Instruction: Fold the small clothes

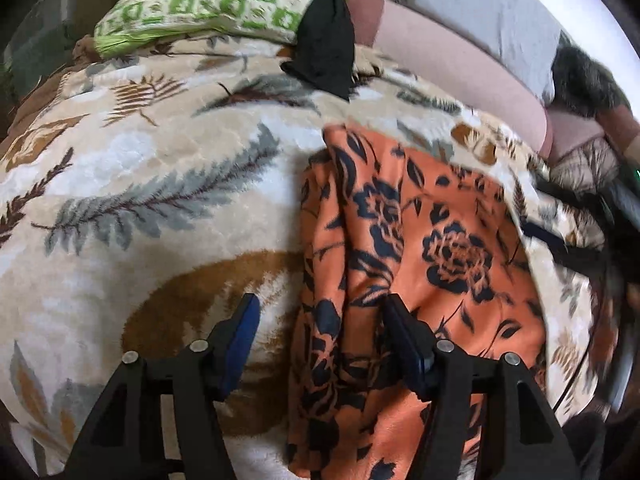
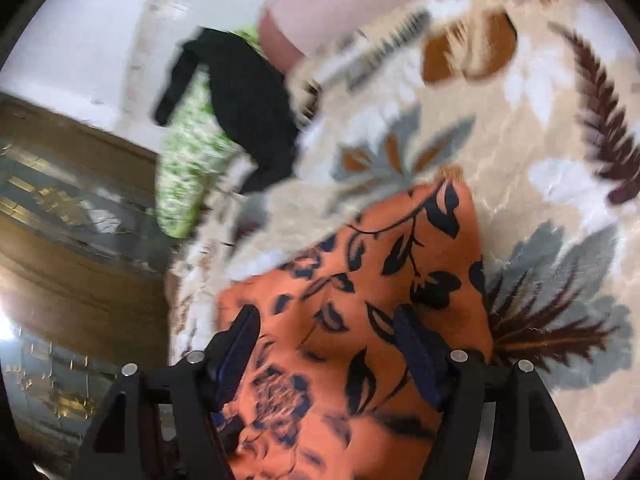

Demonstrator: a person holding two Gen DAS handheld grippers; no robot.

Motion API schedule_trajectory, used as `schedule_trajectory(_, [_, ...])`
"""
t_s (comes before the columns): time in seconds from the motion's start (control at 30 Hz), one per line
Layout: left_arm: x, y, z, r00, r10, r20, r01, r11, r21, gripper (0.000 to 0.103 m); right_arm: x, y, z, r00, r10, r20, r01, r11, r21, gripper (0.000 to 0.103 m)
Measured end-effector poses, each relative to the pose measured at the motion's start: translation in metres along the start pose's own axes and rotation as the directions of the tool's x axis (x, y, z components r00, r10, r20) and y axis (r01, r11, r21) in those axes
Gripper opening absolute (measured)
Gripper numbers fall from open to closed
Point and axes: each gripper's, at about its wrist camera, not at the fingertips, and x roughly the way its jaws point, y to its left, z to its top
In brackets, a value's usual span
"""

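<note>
Floral blanket (image 1: 160, 168) in cream, grey and brown covers the bed and fills most of both wrist views. On it lies the orange garment (image 1: 420, 240) with a dark flower print, spread mostly flat with a bunched, creased strip along the edge nearest the left gripper (image 1: 320, 320). Left gripper jaws stand apart: one finger is over bare blanket, the other over the garment, and the creased edge runs up through the gap between them; pads do not press the cloth. Right gripper (image 2: 326, 330) also has its jaws apart, both fingers over the orange garment (image 2: 360, 280), with cloth in the gap but not pinched; whether the fingertips touch the fabric cannot be told, as this view is motion-blurred. Well ahead of the left gripper, at the far side of the blanket, sits a green-and-white patterned pillow (image 1: 216, 4) with a black cloth (image 1: 328, 32) draped over its end. Beyond the garment, ahead and to the other side, lies a pale pink cushion (image 1: 452, 68), with a grey pillow (image 1: 492, 8) behind it.
</note>
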Motion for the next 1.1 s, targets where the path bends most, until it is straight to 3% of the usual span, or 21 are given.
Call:
schedule_trajectory(0.1, [-0.008,0.009,0.007,0.999,-0.043,0.028,0.045,0.997,-0.063,0.076,-0.033,-0.007,-0.023,0.999,-0.036,0.015,0.036,0.999,-0.034,0.073])
schedule_trajectory(0.23, [0.006,0.017,0.014,0.991,-0.133,-0.027,0.128,0.984,-0.122,0.077,-0.056,-0.051,-0.055,0.998,-0.048,-0.041,0.049,0.998,0.033,0.073])
schedule_trajectory(0.37, [0.026,0.019,0.018,0.980,-0.179,-0.083,0.166,0.975,-0.146,0.077,-0.040,-0.074,-0.071,0.996,0.019,-0.088,-0.009,0.993,0.114,0.073])
schedule_trajectory(0.53, [0.050,0.021,0.023,0.961,-0.235,-0.145,0.210,0.963,-0.169,0.077,-0.011,-0.070,-0.070,0.987,0.093,-0.133,-0.077,0.989,0.126,0.073])
schedule_trajectory(0.77, [0.056,0.018,0.025,0.956,-0.249,-0.154,0.230,0.965,-0.127,0.076,0.008,-0.063,-0.064,0.984,0.108,-0.140,-0.091,0.988,0.124,0.074])
schedule_trajectory(0.8, [0.057,0.017,0.024,0.958,-0.241,-0.154,0.225,0.968,-0.113,0.068,0.010,-0.059,-0.064,0.985,0.092,-0.144,-0.078,0.992,0.099,0.073])
schedule_trajectory(0.83, [0.057,0.015,0.024,0.959,-0.237,-0.156,0.225,0.970,-0.093,0.052,0.011,-0.056,-0.064,0.985,0.077,-0.152,-0.066,0.995,0.077,0.069])
schedule_trajectory(0.93, [0.060,0.004,0.027,0.959,-0.236,-0.159,0.229,0.972,-0.061,0.037,0.016,-0.053,-0.062,0.986,0.057,-0.155,-0.047,0.997,0.069,0.054])
schedule_trajectory(1.1, [0.047,-0.013,0.026,0.979,-0.162,-0.123,0.164,0.986,0.007,0.030,0.008,-0.037,-0.059,0.988,0.027,-0.149,-0.029,1.000,-0.007,0.041])
